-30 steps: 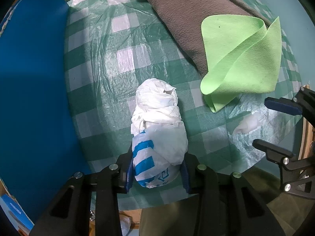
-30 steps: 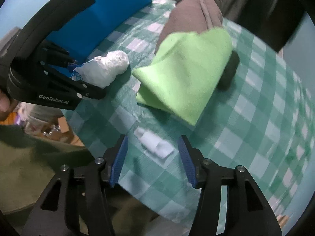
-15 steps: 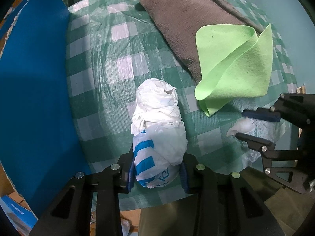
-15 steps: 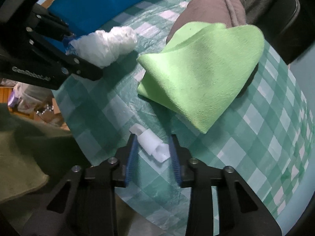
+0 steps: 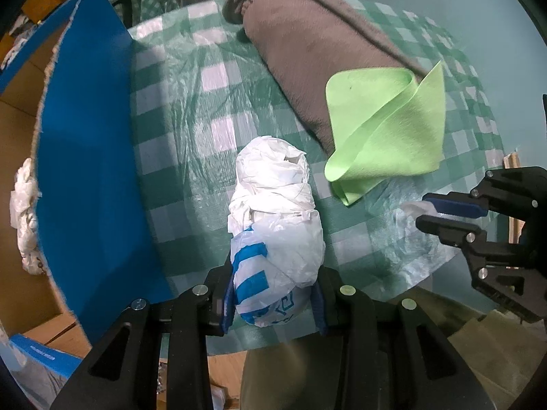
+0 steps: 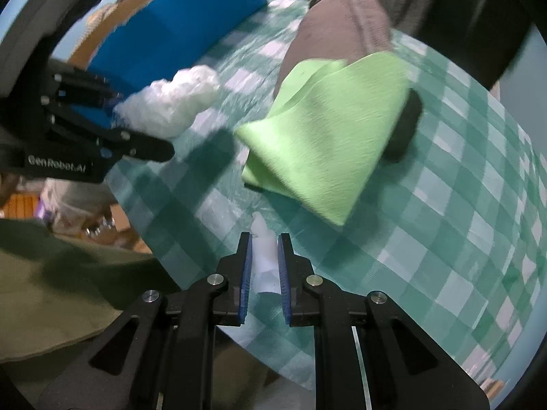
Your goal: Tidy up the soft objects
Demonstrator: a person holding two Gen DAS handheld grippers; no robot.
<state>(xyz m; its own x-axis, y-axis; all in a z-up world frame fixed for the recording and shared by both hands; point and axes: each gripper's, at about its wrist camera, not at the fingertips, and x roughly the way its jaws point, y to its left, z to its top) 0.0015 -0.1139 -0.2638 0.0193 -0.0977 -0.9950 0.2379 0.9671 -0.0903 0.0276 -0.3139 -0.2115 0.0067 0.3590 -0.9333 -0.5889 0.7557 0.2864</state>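
- Between the blue pads of the left gripper (image 5: 273,299) sits a wadded white plastic bag with blue stripes (image 5: 277,239); the pads press its lower end from both sides, and the rest of the bundle sticks out forward over the green-and-white checked tablecloth (image 5: 177,143).
- At the right gripper (image 6: 265,266) the jaws have just been closing, and they now pinch a small white scrap of plastic (image 6: 263,256) lying near the table's edge; its tip pokes out ahead of the pads.
- Just beyond that scrap lies a folded lime-green cloth (image 6: 328,136), close but apart from it.
- In the left view the same green cloth (image 5: 386,130) lies to the right of the held bag, with a strip of tablecloth between them.
- Under the far part of the green cloth runs a rolled grey-brown towel (image 5: 307,44), reaching toward the back of the table.
- On the left of the bag stands a blue wall of a cardboard box (image 5: 89,171), close alongside; inside the box, by its edge, another white crumpled bag (image 5: 24,218) shows.
- From the right view the left gripper and its bag (image 6: 174,102) hang in front of the box wall (image 6: 177,27), hiding part of it.
- A dark round object (image 6: 407,123) peeks out behind the green cloth; what it is cannot be told.
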